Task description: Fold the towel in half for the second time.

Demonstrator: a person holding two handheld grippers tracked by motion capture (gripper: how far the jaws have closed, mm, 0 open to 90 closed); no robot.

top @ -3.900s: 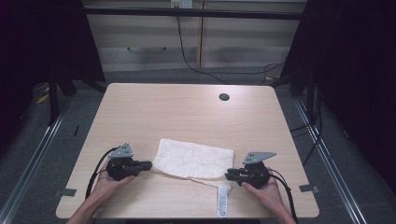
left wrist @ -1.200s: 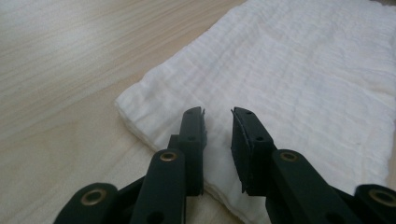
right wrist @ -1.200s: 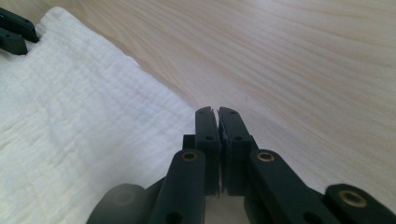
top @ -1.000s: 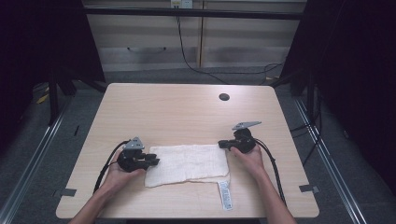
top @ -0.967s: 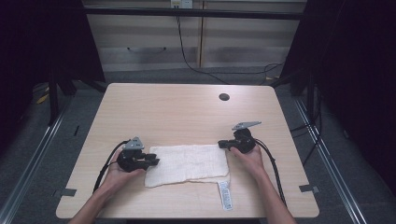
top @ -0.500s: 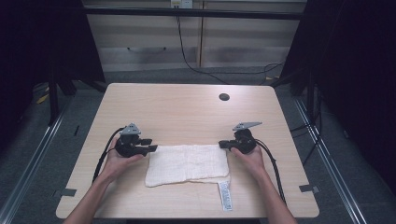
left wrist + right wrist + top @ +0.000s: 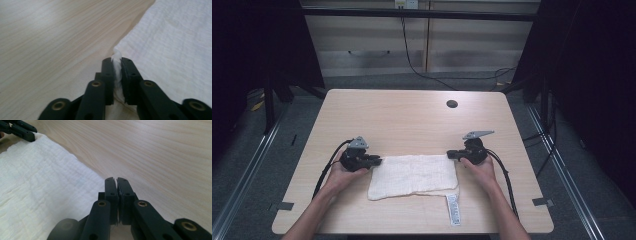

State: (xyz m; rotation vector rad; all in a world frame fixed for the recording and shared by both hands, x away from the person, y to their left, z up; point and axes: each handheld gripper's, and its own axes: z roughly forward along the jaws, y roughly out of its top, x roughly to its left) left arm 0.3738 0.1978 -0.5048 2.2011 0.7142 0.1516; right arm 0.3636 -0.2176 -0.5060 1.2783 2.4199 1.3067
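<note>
A white cloth (image 7: 412,175) lies folded flat on the wooden table (image 7: 412,120), with a label (image 7: 453,209) trailing from its near right corner. My left gripper (image 7: 374,161) is at the cloth's far left corner. Its jaws have just been closing, and they now pinch a fold of that corner (image 7: 116,61), with the rest of the cloth (image 7: 175,50) spreading to the right. My right gripper (image 7: 451,155) is shut at the far right corner, where the cloth's edge (image 7: 50,185) runs into its jaws (image 7: 116,180). The left gripper (image 7: 20,130) also shows far off on the opposite corner.
A dark round hole (image 7: 452,104) sits in the tabletop at the back right. Bare wood stretches behind the cloth. Black cables (image 7: 329,165) trail from both grippers toward the near edge. Dark floor and metal rails surround the table.
My left gripper moved from the cloth's near left edge to its far left corner and closed on it. The right gripper and the cloth stayed put.
</note>
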